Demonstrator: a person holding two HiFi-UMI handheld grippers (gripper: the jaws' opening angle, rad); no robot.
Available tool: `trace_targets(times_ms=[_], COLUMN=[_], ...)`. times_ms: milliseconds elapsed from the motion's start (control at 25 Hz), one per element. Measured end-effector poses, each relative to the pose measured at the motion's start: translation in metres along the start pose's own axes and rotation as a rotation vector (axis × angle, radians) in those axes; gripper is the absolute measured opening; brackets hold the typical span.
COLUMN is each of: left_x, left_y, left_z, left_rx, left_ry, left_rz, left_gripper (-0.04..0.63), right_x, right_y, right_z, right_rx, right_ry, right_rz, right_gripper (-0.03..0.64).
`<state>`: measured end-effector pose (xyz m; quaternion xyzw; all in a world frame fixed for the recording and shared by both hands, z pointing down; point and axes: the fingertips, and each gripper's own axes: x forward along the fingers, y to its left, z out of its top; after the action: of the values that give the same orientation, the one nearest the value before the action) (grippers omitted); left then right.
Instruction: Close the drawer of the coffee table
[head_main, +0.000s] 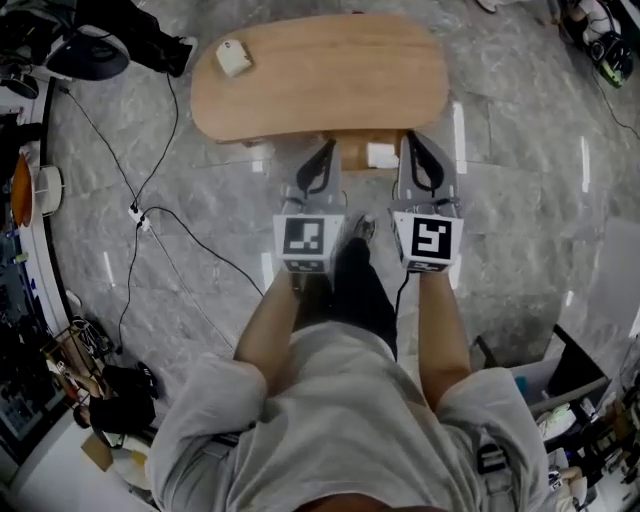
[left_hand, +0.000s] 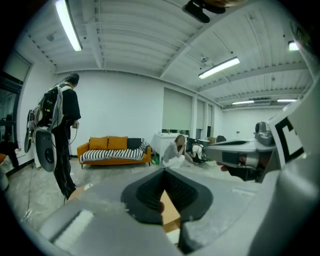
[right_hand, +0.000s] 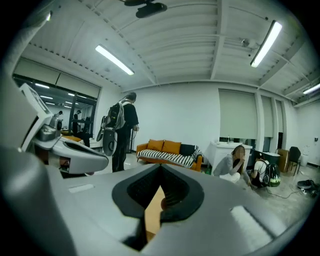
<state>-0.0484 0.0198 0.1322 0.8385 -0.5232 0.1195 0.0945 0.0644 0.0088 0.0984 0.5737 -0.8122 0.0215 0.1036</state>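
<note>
head view: a person stands on a grey marble floor (head_main: 520, 200) over the oval light-wood worktop (head_main: 330, 75) of the coffee table. a shallow light-wood drawer (head_main: 352, 153) stands pulled out from under the worktop's near edge. its front runs left to right across the frame, so the way home is straight away from the person. the left tongs (head_main: 324, 150) sit at the drawer's left front corner and the right tongs (head_main: 412, 142) at its right front corner. both are closed on nothing, and neither is clearly nearer. whether either tip touches the wood cannot be told. a small white flat item (head_main: 382, 155) lies in the drawer's right end, and nothing else shows in the part in view. a small white block (head_main: 233, 57) rests on the worktop's far left.

left gripper view: the left tongs (left_hand: 164, 175) are closed and empty, with a strip of light wood (left_hand: 170, 212) showing just below and ahead of them. the right tongs (left_hand: 225, 154) run alongside at the right.

right gripper view: the right tongs (right_hand: 161, 170) are likewise closed and empty, with light wood (right_hand: 152, 215) low ahead. the left tongs (right_hand: 92, 159) run alongside at the left. a level push from both looks the likely call.
</note>
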Motion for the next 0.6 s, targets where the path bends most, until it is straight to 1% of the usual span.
trace_targets(times_ms=[120, 200, 400, 480, 600], left_x=[0.012, 0.019, 0.034, 0.042, 0.055], left_y=[0.002, 0.008, 0.014, 0.016, 0.022], left_z=[-0.044, -0.075, -0.151, -0.182, -0.228], left_rx=[-0.004, -0.012, 0.005, 0.020, 0.083], left_ry=[0.081, 0.138, 0.264, 0.313, 0.364], left_rz=[-0.013, -0.021, -0.068, -0.095, -0.123], left_gripper=[0.020, 0.020, 0.020, 0.020, 0.020], right_x=[0.010, 0.018, 0.037, 0.041, 0.043], right_y=[-0.002, 0.001, 0.016, 0.021, 0.026], right_z=[-0.045, -0.076, -0.154, -0.181, -0.223], right_rx=[0.021, 0.017, -0.078, -0.099, -0.113], right_ry=[0.071, 0.115, 0.199, 0.228, 0.283], right_rz=[0.023, 0.038, 0.114, 0.142, 0.170], right_gripper=[0.006, 0.006, 0.006, 0.006, 0.006])
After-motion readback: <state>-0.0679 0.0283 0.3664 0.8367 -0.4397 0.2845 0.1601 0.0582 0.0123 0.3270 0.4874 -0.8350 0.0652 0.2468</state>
